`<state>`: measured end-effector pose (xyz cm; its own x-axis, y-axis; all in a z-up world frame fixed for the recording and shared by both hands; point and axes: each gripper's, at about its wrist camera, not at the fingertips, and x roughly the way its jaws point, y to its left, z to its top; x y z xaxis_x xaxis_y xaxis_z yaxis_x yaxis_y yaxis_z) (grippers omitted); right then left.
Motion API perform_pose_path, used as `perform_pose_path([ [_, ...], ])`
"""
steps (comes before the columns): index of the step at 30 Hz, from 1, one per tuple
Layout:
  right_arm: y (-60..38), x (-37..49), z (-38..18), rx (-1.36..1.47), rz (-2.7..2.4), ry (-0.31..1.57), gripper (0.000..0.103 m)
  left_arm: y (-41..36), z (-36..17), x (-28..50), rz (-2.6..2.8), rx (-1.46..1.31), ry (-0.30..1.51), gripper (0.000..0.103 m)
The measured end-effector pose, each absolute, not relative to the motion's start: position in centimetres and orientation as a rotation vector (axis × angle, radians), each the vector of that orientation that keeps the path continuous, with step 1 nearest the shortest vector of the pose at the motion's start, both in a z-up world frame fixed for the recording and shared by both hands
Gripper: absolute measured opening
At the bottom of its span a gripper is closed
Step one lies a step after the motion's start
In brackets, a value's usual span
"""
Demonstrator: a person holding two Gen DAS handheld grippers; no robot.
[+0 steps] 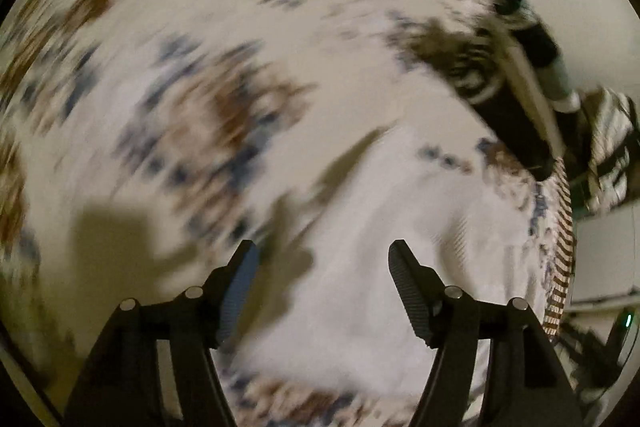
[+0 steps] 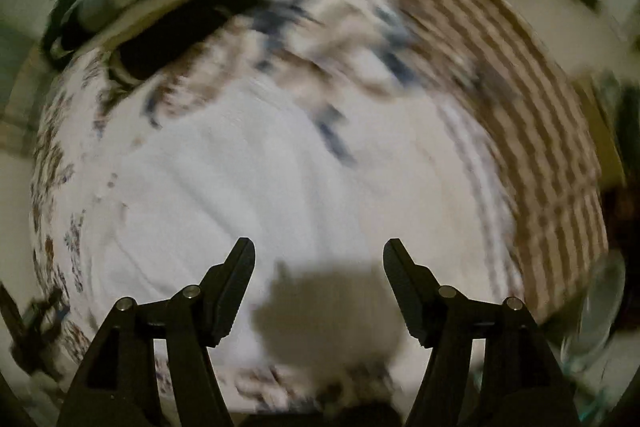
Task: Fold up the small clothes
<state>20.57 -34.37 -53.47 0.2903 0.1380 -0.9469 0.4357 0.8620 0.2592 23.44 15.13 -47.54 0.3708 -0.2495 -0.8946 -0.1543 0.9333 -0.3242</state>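
Below the black left gripper (image 1: 322,259) lies a plain white garment (image 1: 380,287); ahead of it, a cream cloth (image 1: 200,87) with brown-and-blue motifs, edged in brown-and-white stripes.

Surface: covered by a patterned cloth (image 1: 192,99), cream with brown and blue motifs and a brown checked border (image 2: 532,115); motion blur hides detail.
On the cloth: a plain white garment (image 2: 248,187) lying flat, its near part in shadow.
Far edge: dark shapes, too blurred to tell.
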Motion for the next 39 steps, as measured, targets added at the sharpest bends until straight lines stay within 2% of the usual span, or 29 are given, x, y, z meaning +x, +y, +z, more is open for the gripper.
perform_pose_path([
  [3,-32.5,27.2,-54.9,0.437,-0.144,1.269,0.069,11.1,-48.5,27.8,-0.161,-0.292,1.187,0.066],
  [6,-30.0,32.7,-58.2,0.37,-0.095,1.346,0.069,7.5,-50.5,31.0,-0.211,-0.185,1.212,0.066],
  [7,-29.4,33.7,-59.4,0.362,-0.07,1.384,0.062,6.4,-51.6,32.0,-0.228,-0.142,1.231,0.066],
  [8,-29.0,34.7,-60.4,0.358,-0.063,1.414,0.05,5.8,-52.2,32.6,-0.228,-0.109,1.248,0.066],
  [9,-28.8,35.2,-61.0,0.359,-0.06,1.422,0.018,5.3,-53.1,33.2,-0.234,-0.081,1.269,0.066],
  [10,-28.8,35.4,-61.1,0.351,-0.068,1.415,0.005,5.1,-53.5,33.5,-0.238,-0.072,1.28,0.066],
  [16,-31.4,33.5,-57.2,0.408,-0.188,1.209,0.005,5.6,-54.1,33.5,-0.248,-0.04,1.278,0.066],
  [23,-34.2,33.9,-56.9,0.444,-0.278,1.142,0.004,4.5,-55.2,34.8,-0.227,0.044,1.274,0.065],
  [24,-34.2,34.1,-56.7,0.433,-0.279,1.136,0.004,4.4,-55.3,34.8,-0.225,0.058,1.263,0.062],
  [25,-34.0,34.2,-56.8,0.422,-0.278,1.133,0.004,4.5,-55.3,34.9,-0.226,0.065,1.24,0.021],
  [26,-33.9,34.2,-56.7,0.413,-0.276,1.131,0.004,4.7,-55.3,35.0,-0.219,0.069,1.24,0.003],
  [33,-33.6,33.9,-55.3,0.399,-0.244,1.081,0.004,8.6,-51.3,34.8,-0.158,-0.057,1.109,0.002],
  [39,-33.4,34.3,-55.2,0.356,-0.245,1.068,0.004,10.7,-51.2,36.3,-0.086,-0.125,1.104,0.002],
])
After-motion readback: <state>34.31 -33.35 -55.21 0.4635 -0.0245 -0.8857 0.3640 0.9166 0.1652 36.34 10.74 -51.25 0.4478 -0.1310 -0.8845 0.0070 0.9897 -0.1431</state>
